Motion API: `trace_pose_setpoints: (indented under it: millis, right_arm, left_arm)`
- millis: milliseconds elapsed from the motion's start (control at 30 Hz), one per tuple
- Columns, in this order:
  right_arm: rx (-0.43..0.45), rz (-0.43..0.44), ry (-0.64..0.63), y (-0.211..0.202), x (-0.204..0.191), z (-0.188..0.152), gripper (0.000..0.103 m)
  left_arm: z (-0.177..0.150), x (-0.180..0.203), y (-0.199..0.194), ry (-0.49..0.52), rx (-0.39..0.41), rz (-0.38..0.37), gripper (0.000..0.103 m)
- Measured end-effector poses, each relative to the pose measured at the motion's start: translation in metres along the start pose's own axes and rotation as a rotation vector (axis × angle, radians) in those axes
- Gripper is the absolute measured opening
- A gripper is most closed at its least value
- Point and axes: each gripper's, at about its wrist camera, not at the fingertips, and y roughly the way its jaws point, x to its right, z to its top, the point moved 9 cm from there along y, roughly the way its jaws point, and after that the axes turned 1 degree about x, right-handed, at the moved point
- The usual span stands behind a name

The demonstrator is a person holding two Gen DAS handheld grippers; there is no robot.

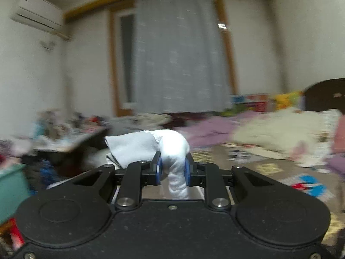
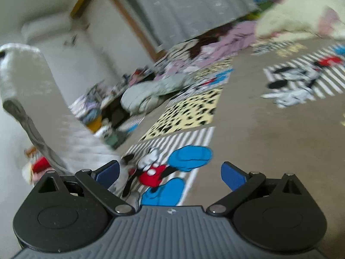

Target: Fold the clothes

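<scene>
- The left gripper (image 1: pixel 172 168) is raised above the bed (image 2: pixel 269 129); its fingers (image 1: pixel 158 169) are clenched on a bunched white garment (image 1: pixel 172 144), which hangs in the air.
- The right gripper (image 2: pixel 170 174) has its fingers spread and holds nothing.
- No fold is visible yet; I judge the folding is only beginning.

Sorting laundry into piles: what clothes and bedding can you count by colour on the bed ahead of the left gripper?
White garment held in the left gripper: 1
Purple pile: 1
Cream blanket: 1
Total: 3
</scene>
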Motion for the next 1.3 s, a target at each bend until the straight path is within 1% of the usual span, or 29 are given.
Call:
trace_pose_setpoints:
  millis: [133, 233, 300, 367, 433, 533, 700, 767, 867, 967, 1033, 1200, 1300]
  right_arm:
    - [0.086, -0.026, 0.228, -0.030, 0.058, 0.017, 0.100]
    - [0.152, -0.059, 0.368, -0.051, 0.101, 0.024, 0.102]
    - [0.177, -0.093, 0.408, -0.061, 0.122, 0.024, 0.102]
    - [0.178, -0.109, 0.422, -0.065, 0.132, 0.020, 0.102]
    - [0.164, -0.105, 0.418, -0.066, 0.135, 0.017, 0.102]
    - [0.137, -0.105, 0.378, -0.064, 0.132, 0.013, 0.102]
    - [0.093, -0.115, 0.337, -0.060, 0.129, 0.005, 0.102]
    - [0.077, -0.122, 0.327, -0.058, 0.127, 0.002, 0.102]
    - [0.048, -0.125, 0.316, -0.051, 0.122, -0.004, 0.102]
    - [0.013, -0.134, 0.278, -0.041, 0.112, -0.009, 0.102]
    - [-0.019, -0.138, 0.236, -0.033, 0.103, -0.015, 0.102]
    - [-0.093, -0.119, 0.153, -0.007, 0.076, -0.029, 0.103]
    - [-0.119, -0.122, 0.099, 0.004, 0.063, -0.034, 0.103]
  left_arm:
    - [-0.005, 0.083, 0.017, -0.012, 0.000, -0.171, 0.019]
    - [-0.009, 0.136, 0.028, 0.001, -0.013, -0.268, 0.019]
    - [-0.014, 0.161, 0.032, 0.019, -0.028, -0.304, 0.019]
    - [-0.022, 0.170, 0.039, 0.033, -0.048, -0.316, 0.019]
    - [-0.035, 0.162, 0.048, 0.045, -0.072, -0.291, 0.019]
    - [-0.062, 0.140, 0.055, 0.050, -0.122, -0.225, 0.019]
    - [-0.124, 0.076, 0.078, 0.088, -0.216, -0.049, 0.019]
    - [-0.151, 0.053, 0.083, 0.096, -0.251, 0.006, 0.019]
    - [-0.196, 0.026, 0.091, 0.128, -0.314, 0.067, 0.019]
    - [-0.239, 0.003, 0.100, 0.141, -0.368, 0.114, 0.019]
    - [-0.261, -0.013, 0.105, 0.113, -0.399, 0.138, 0.019]
    - [-0.298, -0.036, 0.103, 0.083, -0.452, 0.180, 0.020]
    - [-0.322, -0.047, 0.102, 0.083, -0.491, 0.200, 0.023]
